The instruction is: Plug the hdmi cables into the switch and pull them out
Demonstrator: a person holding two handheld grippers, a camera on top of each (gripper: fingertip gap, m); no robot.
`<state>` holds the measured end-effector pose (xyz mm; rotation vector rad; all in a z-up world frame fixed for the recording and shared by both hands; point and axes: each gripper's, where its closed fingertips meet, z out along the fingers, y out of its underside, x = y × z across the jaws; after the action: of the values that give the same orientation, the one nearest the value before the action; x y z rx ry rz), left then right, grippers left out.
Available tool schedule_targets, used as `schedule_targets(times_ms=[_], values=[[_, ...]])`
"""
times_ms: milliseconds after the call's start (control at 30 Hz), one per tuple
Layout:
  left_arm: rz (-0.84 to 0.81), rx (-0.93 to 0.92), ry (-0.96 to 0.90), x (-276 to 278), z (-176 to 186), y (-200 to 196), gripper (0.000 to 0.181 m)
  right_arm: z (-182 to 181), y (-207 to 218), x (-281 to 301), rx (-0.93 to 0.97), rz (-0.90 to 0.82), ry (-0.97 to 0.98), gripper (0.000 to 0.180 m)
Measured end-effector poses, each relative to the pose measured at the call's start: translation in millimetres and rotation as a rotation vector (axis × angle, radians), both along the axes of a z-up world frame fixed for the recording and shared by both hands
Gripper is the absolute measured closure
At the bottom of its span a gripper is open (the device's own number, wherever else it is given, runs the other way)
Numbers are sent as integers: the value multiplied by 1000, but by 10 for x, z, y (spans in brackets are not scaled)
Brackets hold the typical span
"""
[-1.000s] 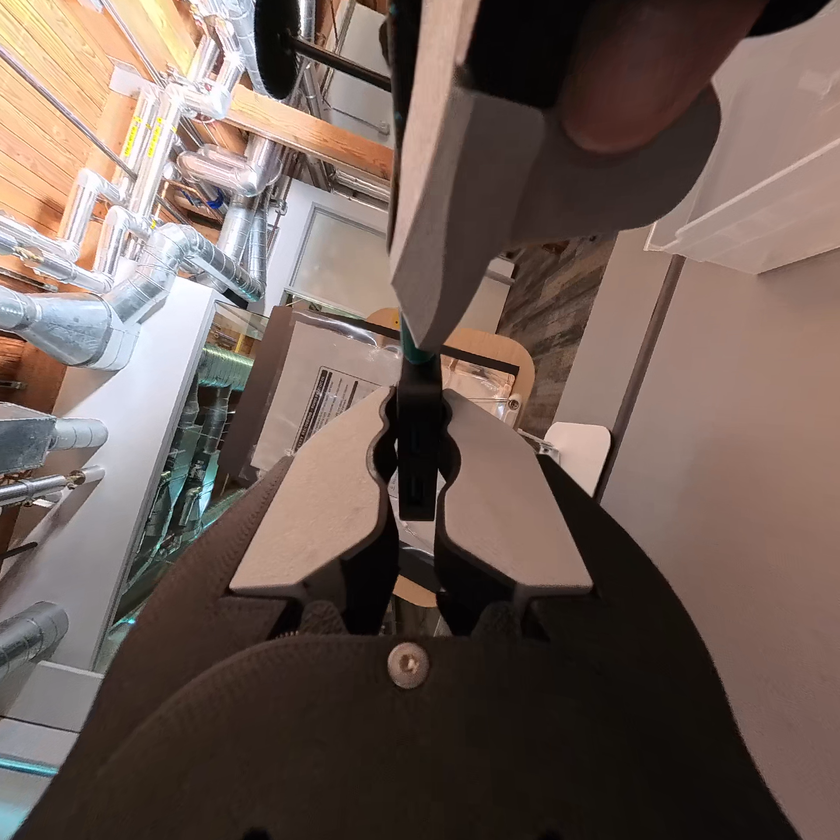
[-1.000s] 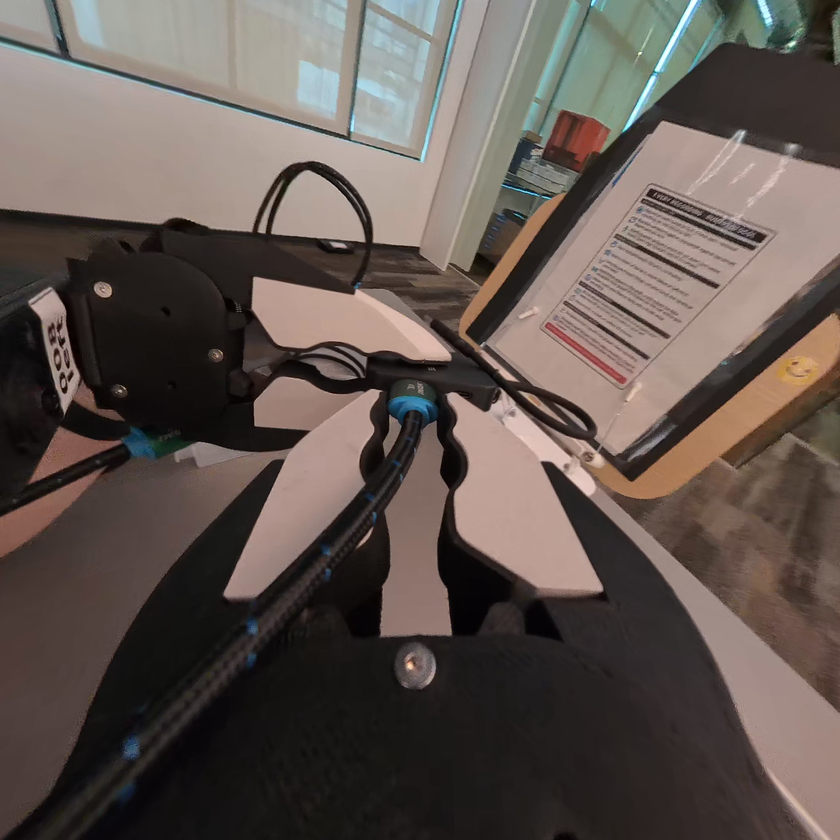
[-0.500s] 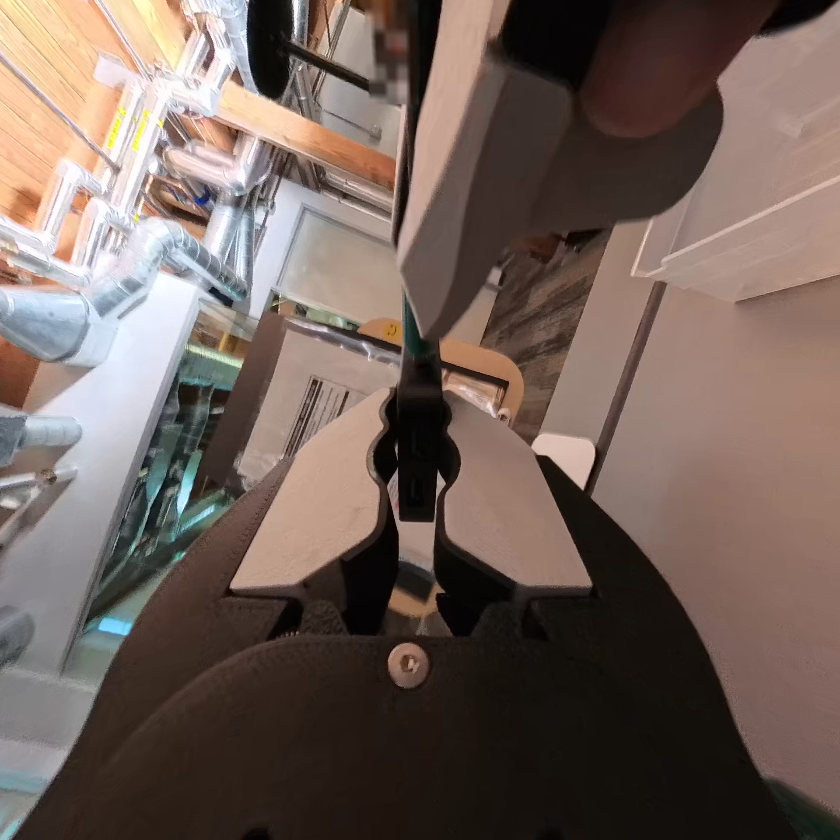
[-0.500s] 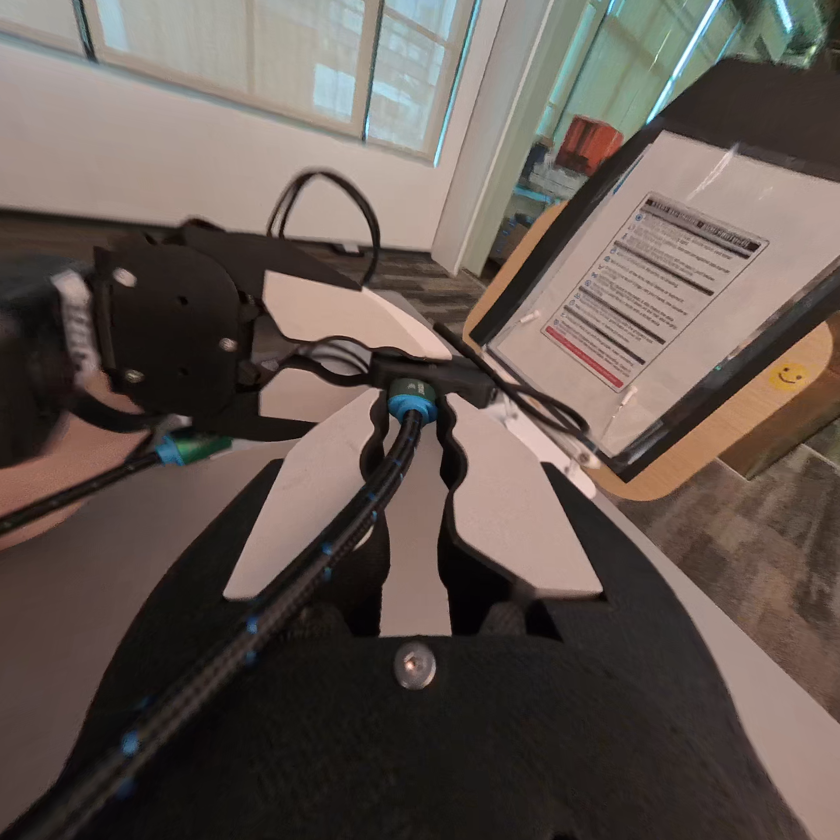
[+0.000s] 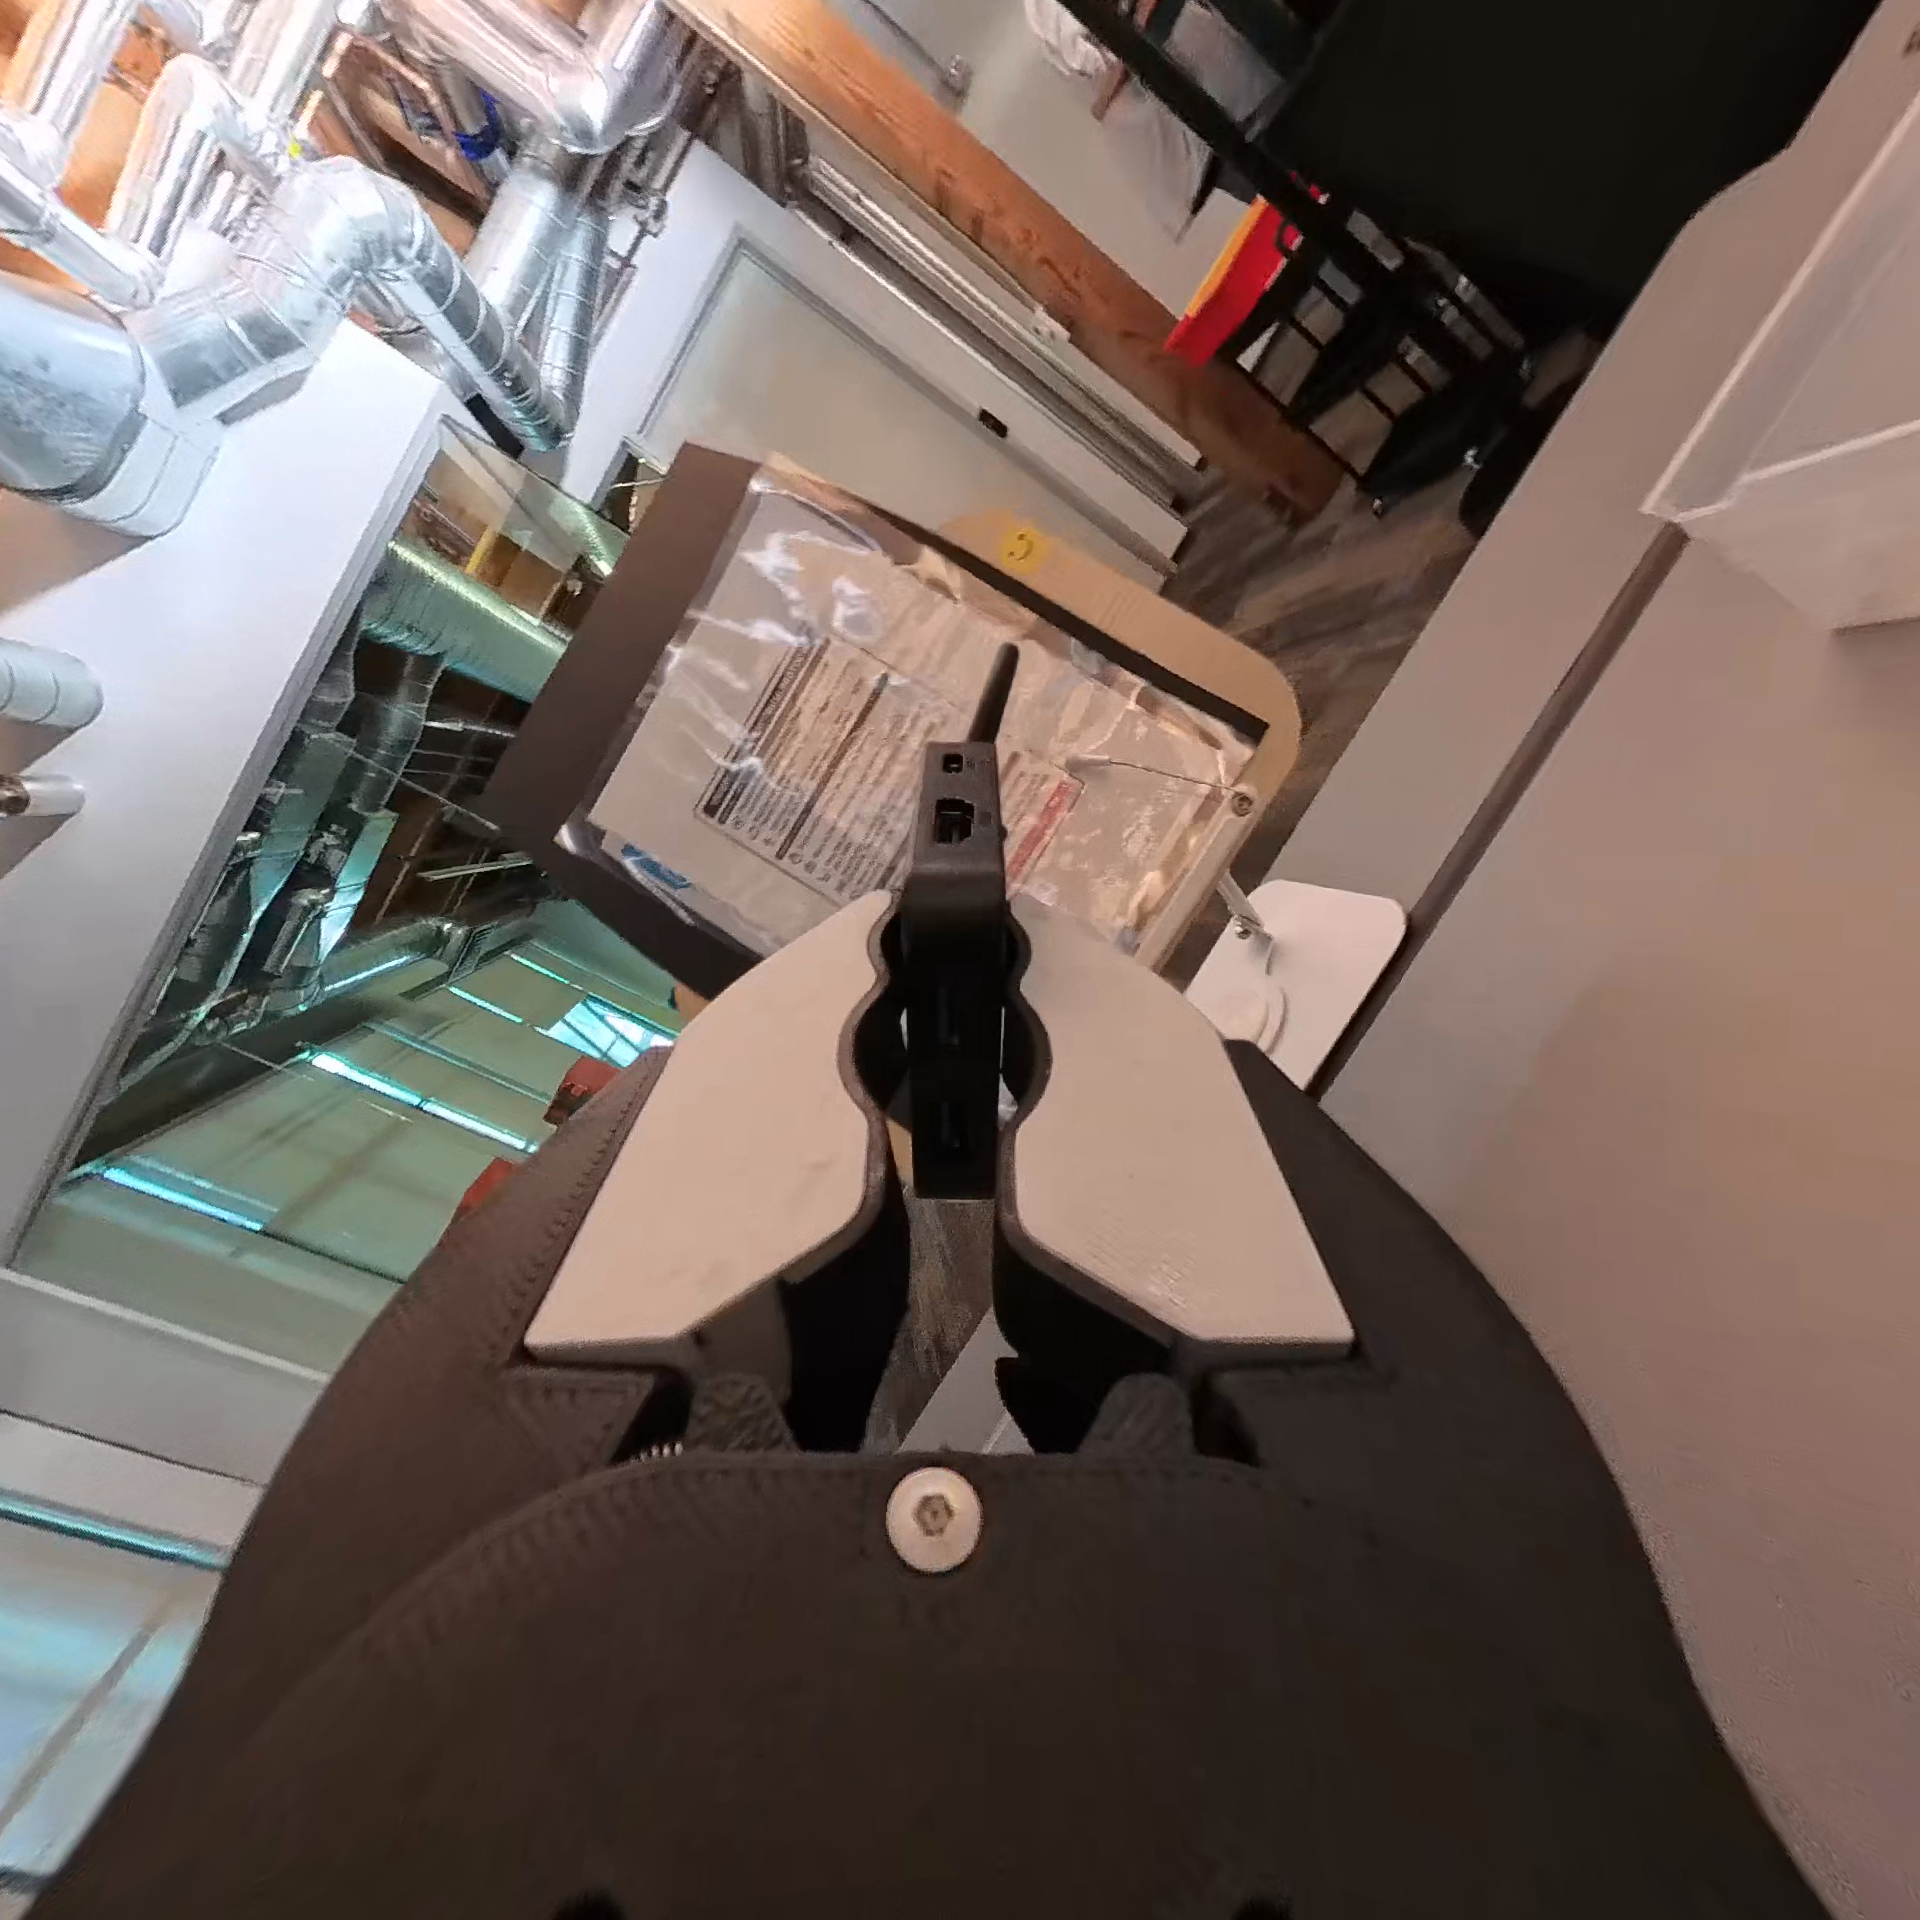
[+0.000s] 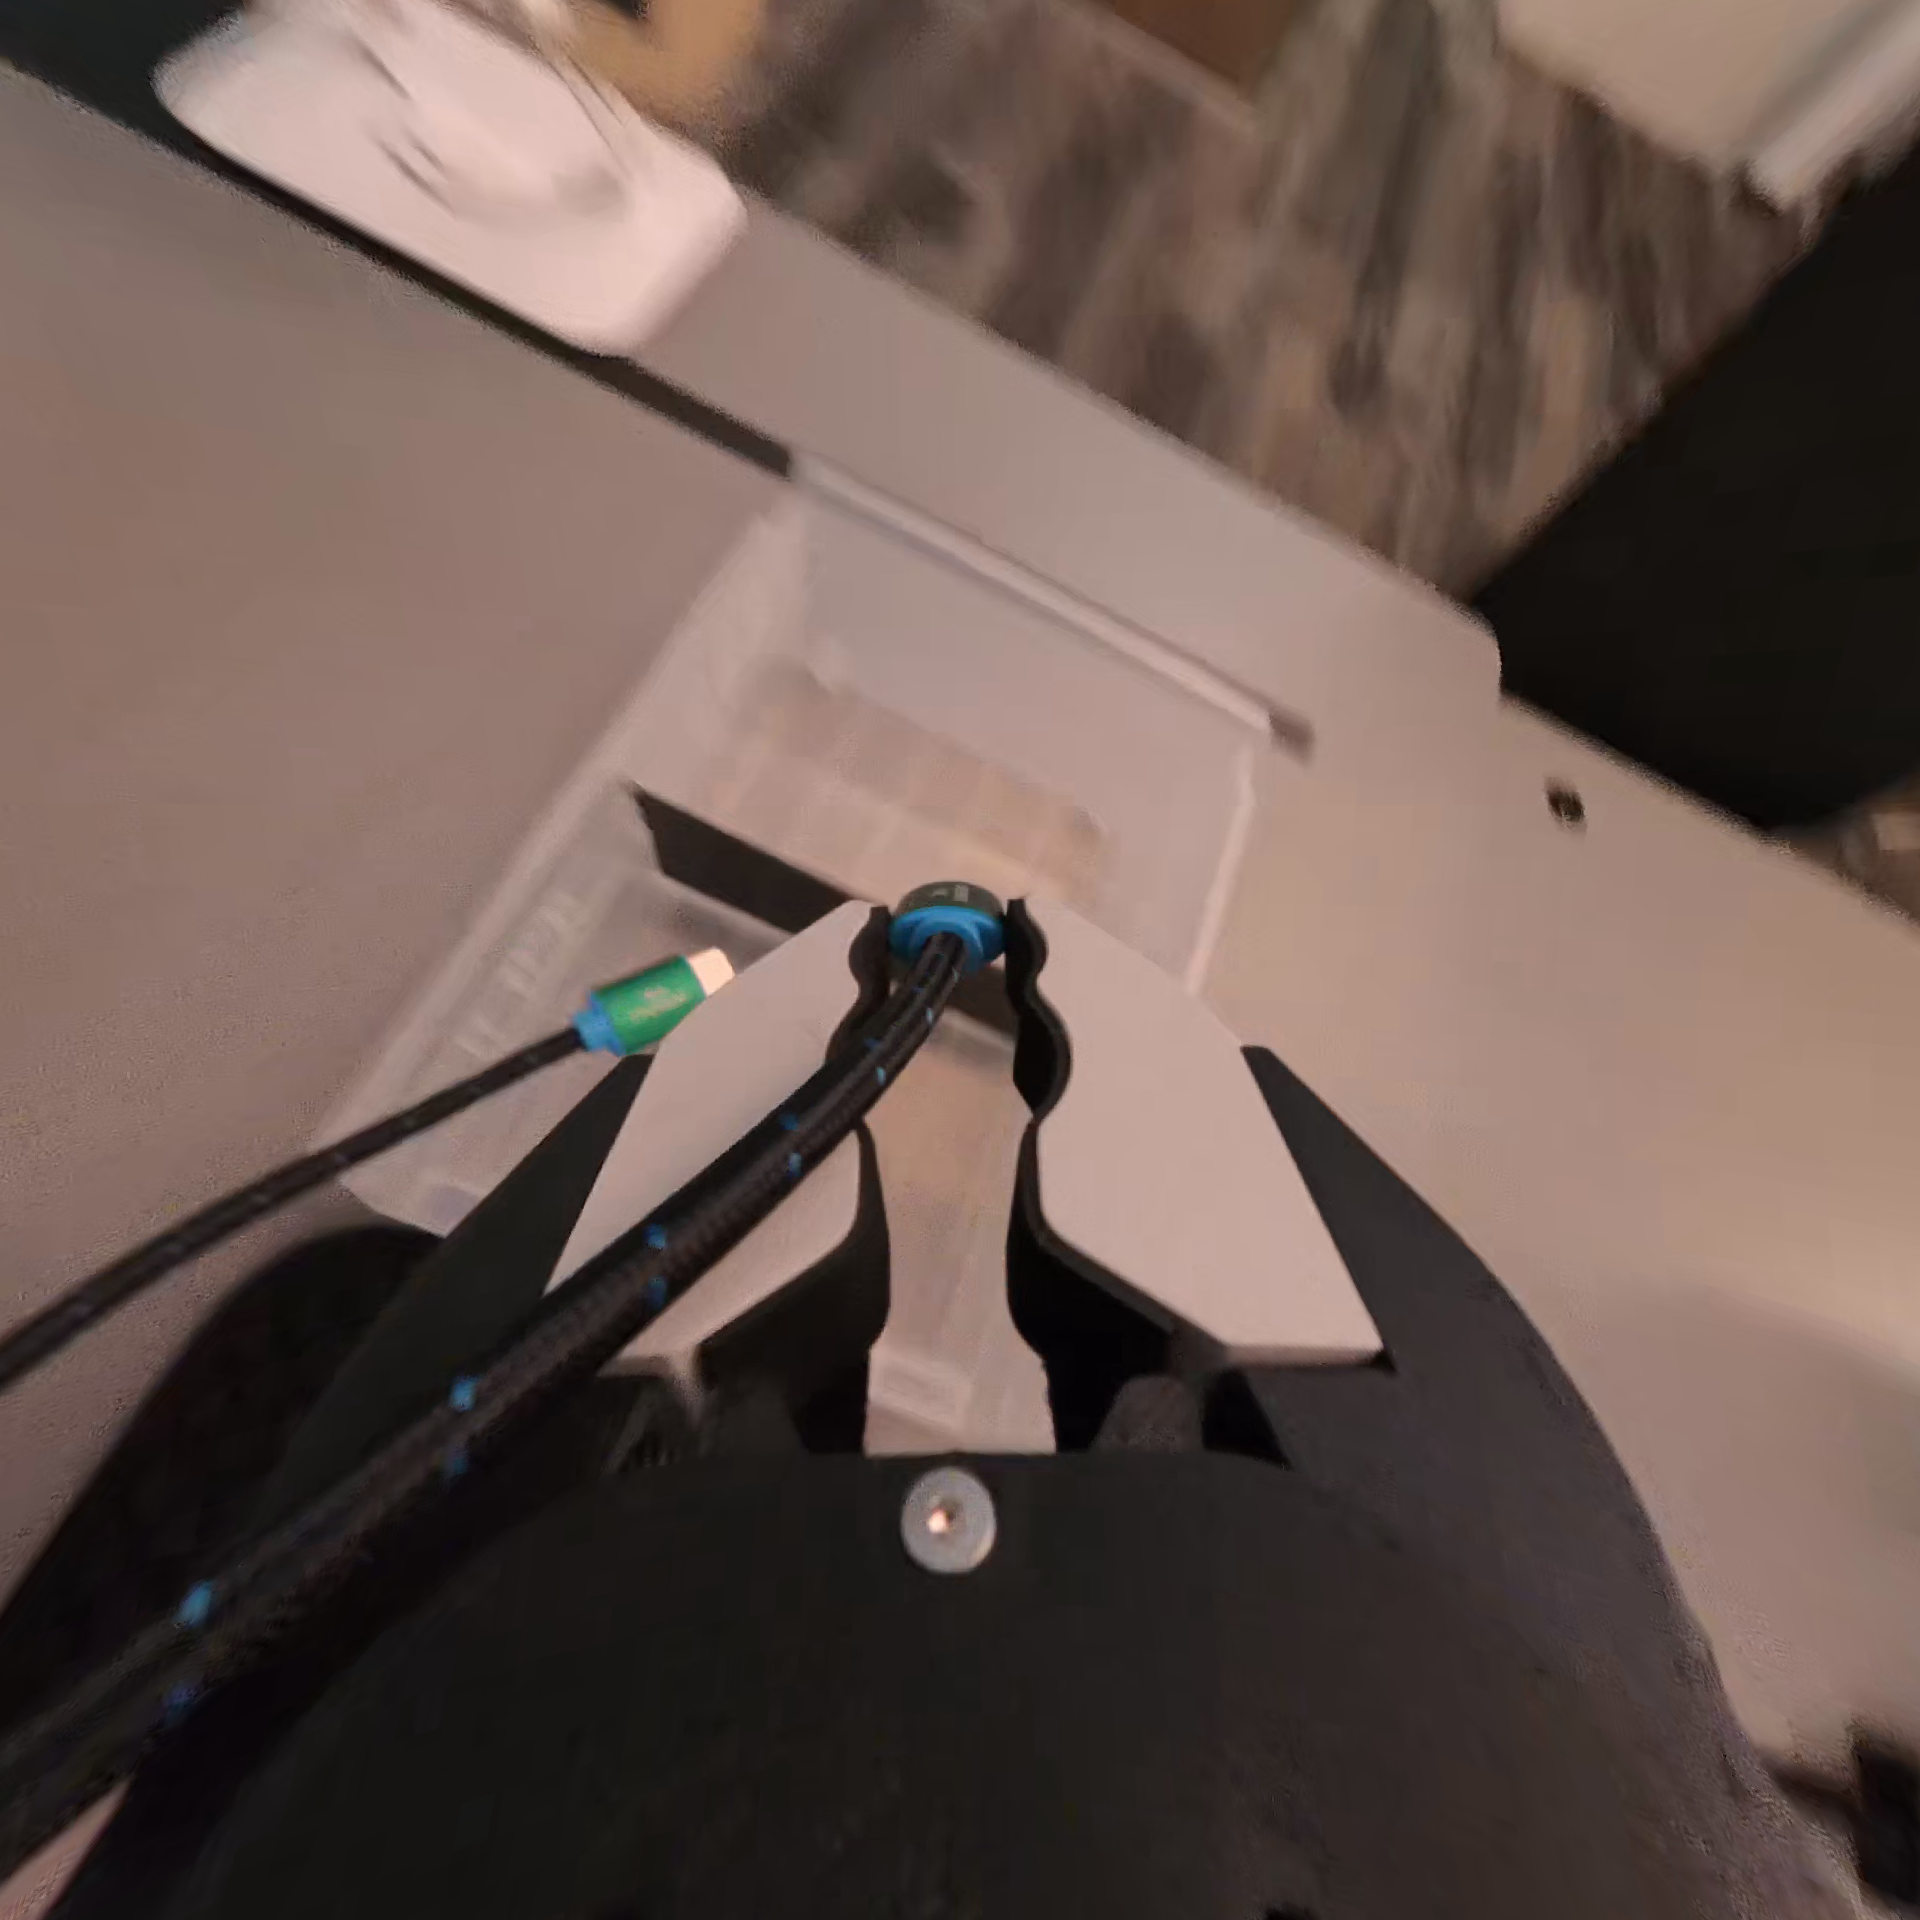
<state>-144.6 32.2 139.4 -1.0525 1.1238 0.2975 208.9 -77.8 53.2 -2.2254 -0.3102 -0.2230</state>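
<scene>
The black HDMI switch (image 5: 954, 956) was held edge-on, clamped between the fingers of the left gripper (image 5: 951, 940), its visible ports empty; a braided HDMI cable's plug (image 6: 943, 920) was gripped by the right gripper (image 6: 940, 925), clear of the switch, above a clear plastic bin (image 6: 1226, 769); a second green plug (image 6: 649, 1003) was seen loose beside it; the unplugging was judged done, with only setting-down left.

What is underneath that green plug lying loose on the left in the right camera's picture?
The green metal HDMI plug lies over the wall of a clear plastic box resting on the grey table. The right gripper covers the box's near part, and blur hides its contents.
</scene>
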Motion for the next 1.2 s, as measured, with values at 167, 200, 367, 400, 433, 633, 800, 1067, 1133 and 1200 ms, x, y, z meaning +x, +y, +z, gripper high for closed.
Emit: schedule_targets(times_ms=[167,200,367,400,433,633,800,1067,1133,1200], values=[[-20,-22,69,196,-134,-20,168,-551,-265,601,-233,-246,48,158],[-21,-29,84,223,-164,-17,168,-647,-277,640,-275,-263,43,157],[-17,-57,134,295,-278,0,168,-1130,-180,628,-499,-264,-26,157],[-10,-56,140,292,-284,6,168,-1240,-168,572,-553,-251,-12,157],[-4,-54,145,288,-289,12,168,-1364,-182,477,-624,-230,30,156],[-2,-69,150,278,-306,15,168,-1790,-157,300,-835,-227,141,152],[-1,-73,153,267,-309,21,168,-1595,-82,397,-686,-263,236,139],[6,-80,162,232,-323,36,168,-1287,-394,145,-659,-108,188,149],[3,-80,163,228,-323,29,168,-1311,-460,-13,-706,-47,220,162],[1,-82,162,230,-322,25,168,-1363,-469,-184,-746,41,263,167]])
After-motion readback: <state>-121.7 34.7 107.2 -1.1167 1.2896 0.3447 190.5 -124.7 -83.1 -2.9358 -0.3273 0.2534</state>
